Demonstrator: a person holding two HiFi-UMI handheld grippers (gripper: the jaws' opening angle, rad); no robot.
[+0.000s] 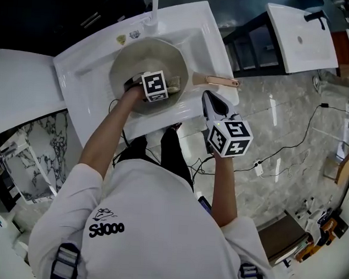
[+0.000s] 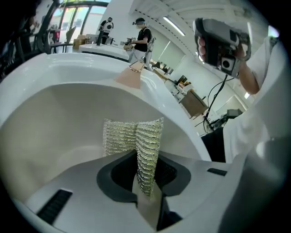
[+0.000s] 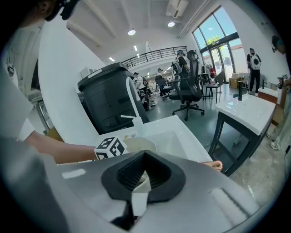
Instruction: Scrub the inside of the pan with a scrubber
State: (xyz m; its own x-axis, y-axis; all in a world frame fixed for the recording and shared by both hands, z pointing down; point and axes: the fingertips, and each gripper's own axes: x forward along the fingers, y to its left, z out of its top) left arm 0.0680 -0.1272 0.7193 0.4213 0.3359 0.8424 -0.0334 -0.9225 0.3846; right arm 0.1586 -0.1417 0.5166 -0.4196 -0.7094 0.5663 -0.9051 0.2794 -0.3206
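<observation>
A cream pan (image 1: 138, 60) lies in the white sink (image 1: 84, 71), its copper-tipped handle (image 1: 216, 81) reaching right over the rim. My left gripper (image 1: 169, 87) is down inside the pan, shut on a silvery-yellow mesh scrubber (image 1: 174, 84). In the left gripper view the scrubber (image 2: 136, 141) stands up from the jaws (image 2: 145, 177) against the pan's inner wall (image 2: 59, 118). My right gripper (image 1: 208, 97) hovers at the sink's front right, just short of the handle, shut and holding nothing. Its own view looks past the jaws (image 3: 144, 170) at the pan (image 3: 141, 144) and handle end (image 3: 213, 164).
A white faucet (image 1: 153, 5) rises at the sink's back edge. A white counter (image 1: 18, 91) adjoins the sink on the left. A second basin table (image 1: 302, 34) stands at the back right. Cables and a power strip (image 1: 258, 166) lie on the marble floor.
</observation>
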